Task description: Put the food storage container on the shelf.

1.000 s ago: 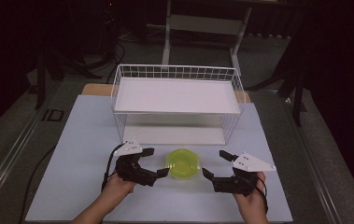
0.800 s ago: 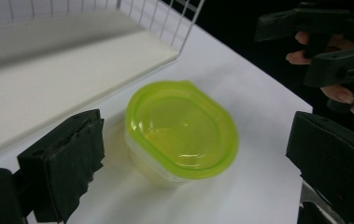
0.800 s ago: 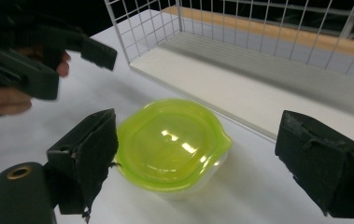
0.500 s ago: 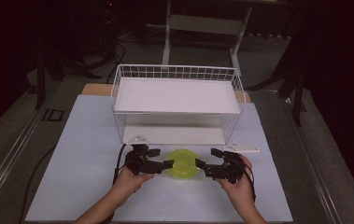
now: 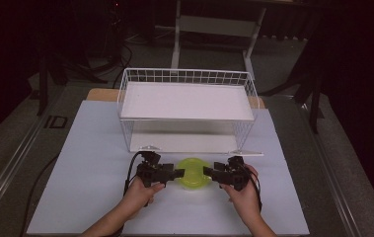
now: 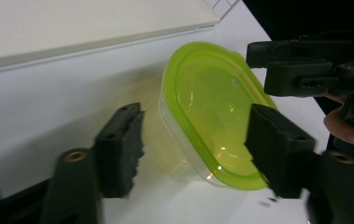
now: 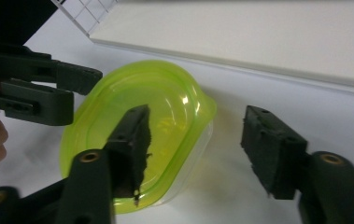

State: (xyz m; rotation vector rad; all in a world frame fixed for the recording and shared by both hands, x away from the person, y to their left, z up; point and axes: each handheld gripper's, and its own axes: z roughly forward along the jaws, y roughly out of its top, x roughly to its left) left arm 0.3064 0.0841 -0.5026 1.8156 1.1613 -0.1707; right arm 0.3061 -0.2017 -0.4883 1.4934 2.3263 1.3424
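While both tools sit low in the middle of the high view, each one is about half open and has just been closing. The left tool (image 5: 177,174) has the left edge of the green box (image 5: 193,173) between its jaws, but its pads do not press on it. The right tool (image 5: 209,172) has the box's right edge between its jaws, with a gap too. The box rests on the white tabletop (image 5: 91,148), just below the wire basket (image 5: 125,98). It is see-through, with a bright green lid.
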